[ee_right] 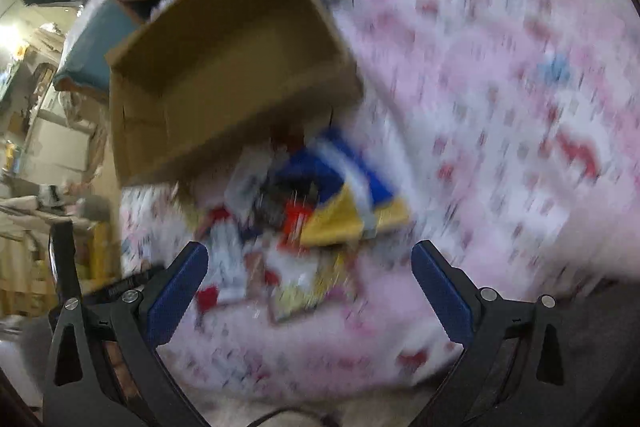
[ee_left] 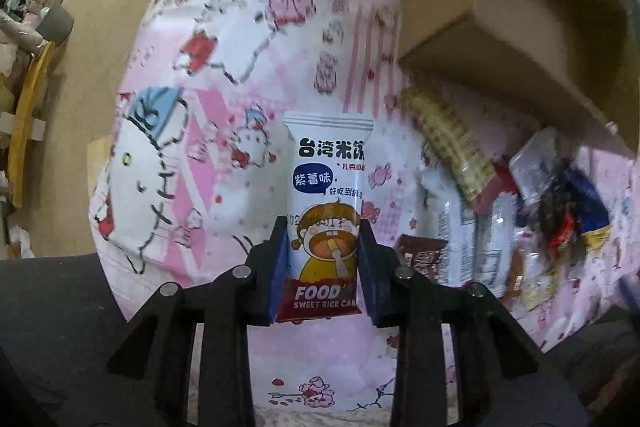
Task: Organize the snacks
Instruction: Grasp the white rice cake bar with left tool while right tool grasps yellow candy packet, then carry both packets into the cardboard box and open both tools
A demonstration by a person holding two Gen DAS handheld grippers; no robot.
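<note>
My left gripper is shut on a white sweet rice cake packet with a cartoon child and a red bottom band, held upright above the pink cartoon-print cloth. A pile of snack packets lies to its right, below an open cardboard box. In the blurred right wrist view my right gripper is open and empty above the same snack pile, with a blue and yellow packet on top. The cardboard box stands just behind the pile, and nothing shows inside it.
The cloth covers a table whose left edge drops to a tan floor. Clutter and furniture stand at the far left. A teal object and stacked household items lie left of the box.
</note>
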